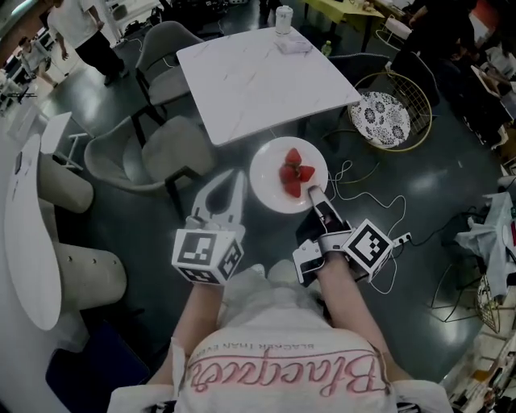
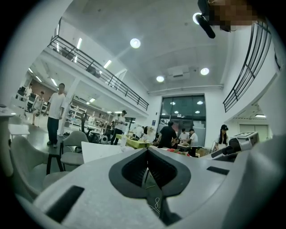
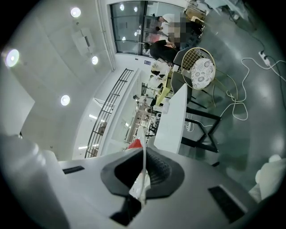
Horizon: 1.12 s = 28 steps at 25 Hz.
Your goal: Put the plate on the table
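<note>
A white plate (image 1: 270,165) with several red strawberries (image 1: 294,173) hangs above the dark floor, just in front of the white marble table (image 1: 258,77). My right gripper (image 1: 314,194) is shut on the plate's near rim. In the right gripper view the plate rim (image 3: 144,167) shows as a thin white edge between the jaws, with a strawberry (image 3: 135,144) behind it and the table (image 3: 174,120) beyond. My left gripper (image 1: 230,182) sits just left of the plate, shut and holding nothing. In the left gripper view the left gripper (image 2: 147,164) has its jaws pressed together.
A white cup (image 1: 284,19) and a small white item (image 1: 293,45) sit at the table's far edge. Grey chairs (image 1: 133,153) stand to the left, a wire chair with a patterned cushion (image 1: 382,118) to the right. Cables (image 1: 363,189) trail on the floor. People stand far off.
</note>
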Motion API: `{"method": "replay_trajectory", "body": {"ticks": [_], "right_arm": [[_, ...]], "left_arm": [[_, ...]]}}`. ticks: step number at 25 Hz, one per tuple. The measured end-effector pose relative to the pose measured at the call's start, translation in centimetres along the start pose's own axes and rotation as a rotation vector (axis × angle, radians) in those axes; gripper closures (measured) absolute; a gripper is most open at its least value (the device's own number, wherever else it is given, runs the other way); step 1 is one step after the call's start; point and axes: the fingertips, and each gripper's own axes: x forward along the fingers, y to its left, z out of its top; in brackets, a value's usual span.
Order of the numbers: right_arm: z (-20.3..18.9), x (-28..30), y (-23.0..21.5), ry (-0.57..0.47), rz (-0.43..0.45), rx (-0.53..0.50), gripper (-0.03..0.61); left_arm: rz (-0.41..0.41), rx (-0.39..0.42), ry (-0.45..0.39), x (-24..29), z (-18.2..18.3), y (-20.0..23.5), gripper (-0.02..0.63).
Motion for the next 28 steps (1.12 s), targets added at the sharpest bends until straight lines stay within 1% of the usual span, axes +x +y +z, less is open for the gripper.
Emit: {"method": "replay_trajectory", "body": {"ticks": [4, 7, 16, 19, 23, 26, 28], "right_arm": [[0.8, 1.6, -1.0, 0.003, 0.006, 0.006, 0.569], [2.4, 4.8, -1.1, 0.013, 0.006, 0.018, 0.569], [9.2, 15.4, -2.5, 0.052, 0.027, 0.045, 0.569], [11.9, 18.9, -3.1, 0.073, 0.017, 0.043, 0.569], [15.6, 24.4, -3.3, 0.106, 0.042, 0.049, 0.569], [18.4, 28.0, -3.9, 0.135, 0.015, 0.029, 0.569], [20.0, 30.4, -3.9, 0.153, 0.026, 0.022, 0.569]], "left_arm": [[-0.006, 0.012, -0.001, 1.8, -0.6, 0.3, 0.611], [0.002, 0.013, 0.012, 5.0, -0.4, 1.6, 0.611], [0.047, 0.014, 0.021, 16.4, -0.2, 5.2, 0.611], [0.059, 0.014, 0.024, 20.7, 0.0, 6.0, 0.611], [0.086, 0.011, 0.028, 26.5, 0.3, 7.3, 0.611], [0.109, 0.005, 0.037, 30.6, 0.2, 8.2, 0.611], [0.126, 0.003, 0.040, 33.0, 0.2, 8.7, 0.611]]}}
